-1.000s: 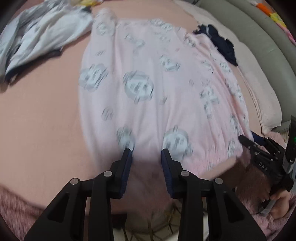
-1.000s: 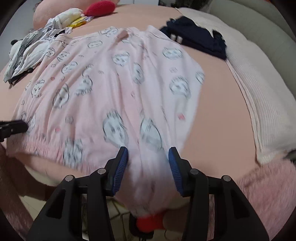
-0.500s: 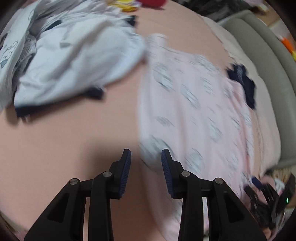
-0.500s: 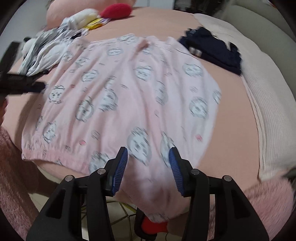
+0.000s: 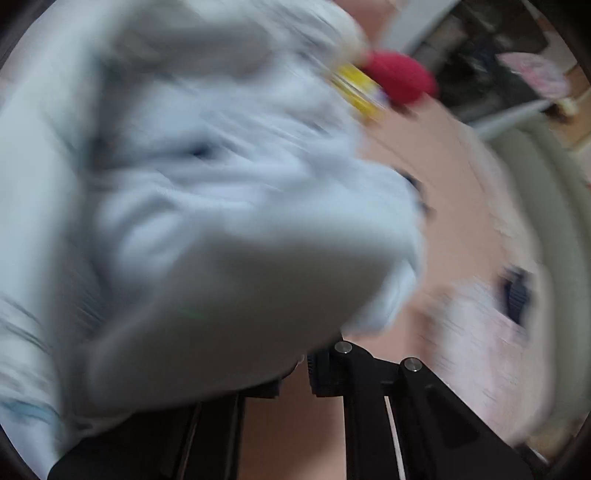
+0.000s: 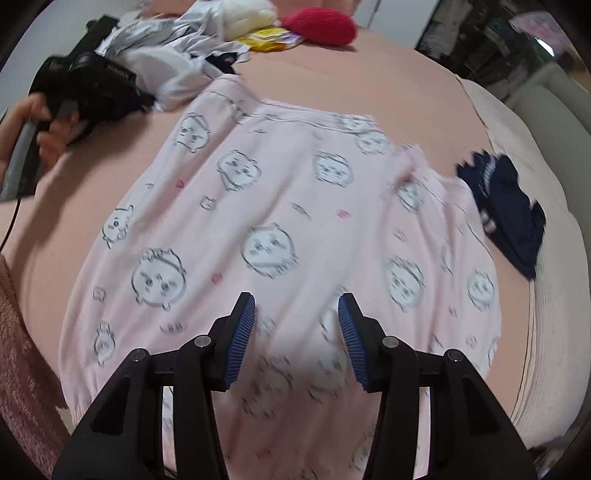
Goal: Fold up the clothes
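Observation:
A pink garment [image 6: 277,221] printed with cartoon faces lies spread flat on the peach bed sheet [image 6: 406,85]. My right gripper [image 6: 297,332] hovers open just above its near half, with nothing between the blue pads. A crumpled white garment [image 5: 184,221] fills most of the blurred left wrist view and covers the tips of my left gripper [image 5: 293,369]. Only one finger [image 5: 325,369] shows there. The right wrist view shows the left gripper [image 6: 140,98] at the white pile [image 6: 166,74], held by a hand [image 6: 48,136]. The pink garment [image 5: 480,350] lies to its right.
A navy garment [image 6: 509,206] lies at the pink garment's right edge. A red plush item [image 6: 317,26] and a yellow packet [image 6: 269,37] sit at the far end of the bed. A cream blanket [image 6: 546,295] runs along the right. A fuzzy pink cover [image 6: 14,350] borders the left.
My left gripper swung left from the pink garment's hem into the white pile. My right gripper stayed open and moved forward over the pink garment.

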Action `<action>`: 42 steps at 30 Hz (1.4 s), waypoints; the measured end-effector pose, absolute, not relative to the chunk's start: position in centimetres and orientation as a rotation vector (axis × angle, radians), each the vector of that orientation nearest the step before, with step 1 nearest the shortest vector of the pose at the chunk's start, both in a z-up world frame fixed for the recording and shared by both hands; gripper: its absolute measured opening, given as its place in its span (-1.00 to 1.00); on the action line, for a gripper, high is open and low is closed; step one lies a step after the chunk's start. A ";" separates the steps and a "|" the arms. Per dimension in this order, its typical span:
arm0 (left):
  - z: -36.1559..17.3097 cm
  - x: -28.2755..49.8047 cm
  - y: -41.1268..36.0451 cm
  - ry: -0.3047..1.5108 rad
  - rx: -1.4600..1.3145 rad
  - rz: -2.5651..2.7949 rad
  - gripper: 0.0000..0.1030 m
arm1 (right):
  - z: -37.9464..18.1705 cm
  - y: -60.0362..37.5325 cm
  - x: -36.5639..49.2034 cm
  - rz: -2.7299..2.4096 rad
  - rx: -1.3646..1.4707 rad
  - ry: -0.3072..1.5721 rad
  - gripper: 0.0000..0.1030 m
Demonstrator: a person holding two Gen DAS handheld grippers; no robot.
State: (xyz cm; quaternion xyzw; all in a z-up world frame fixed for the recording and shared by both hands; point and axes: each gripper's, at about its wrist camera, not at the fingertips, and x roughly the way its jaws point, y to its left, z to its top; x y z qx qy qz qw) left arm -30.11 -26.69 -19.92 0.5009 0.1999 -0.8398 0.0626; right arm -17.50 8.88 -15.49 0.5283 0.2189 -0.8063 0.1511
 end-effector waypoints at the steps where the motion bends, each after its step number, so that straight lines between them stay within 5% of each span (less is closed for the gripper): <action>1: -19.8 -30.0 -28.1 0.577 1.475 -2.479 -0.75 | -15.6 8.4 -17.7 -2.311 1.511 0.636 -0.06; 5: -20.2 -28.9 -32.5 0.834 1.512 -2.337 -0.67 | -16.2 7.7 -19.5 -2.309 1.523 0.660 -0.06; 9: -18.5 -27.9 -26.0 0.648 1.687 -2.522 -0.14 | -16.8 7.7 -22.4 -2.331 1.551 0.531 -0.06; 24: -19.7 -30.9 -13.3 0.688 1.861 -2.942 -0.18 | -16.9 9.9 -29.7 -2.447 1.589 0.435 -0.06; 32: -19.7 -30.0 -10.5 0.437 1.972 -3.051 -0.15 | -18.2 11.2 -32.2 -2.471 1.596 0.474 -0.06; 37: -21.3 -30.6 -11.8 0.812 1.988 -3.002 -0.20 | -18.7 10.5 -34.0 -2.443 1.573 0.420 -0.06; 39: -21.9 -30.9 -11.0 0.908 2.040 -2.990 -0.64 | -19.5 9.9 -34.3 -2.405 1.578 0.460 -0.06; 42: -21.4 -31.2 -11.4 0.876 1.964 -2.991 -0.83 | -20.3 9.6 -34.6 -2.384 1.583 0.478 -0.06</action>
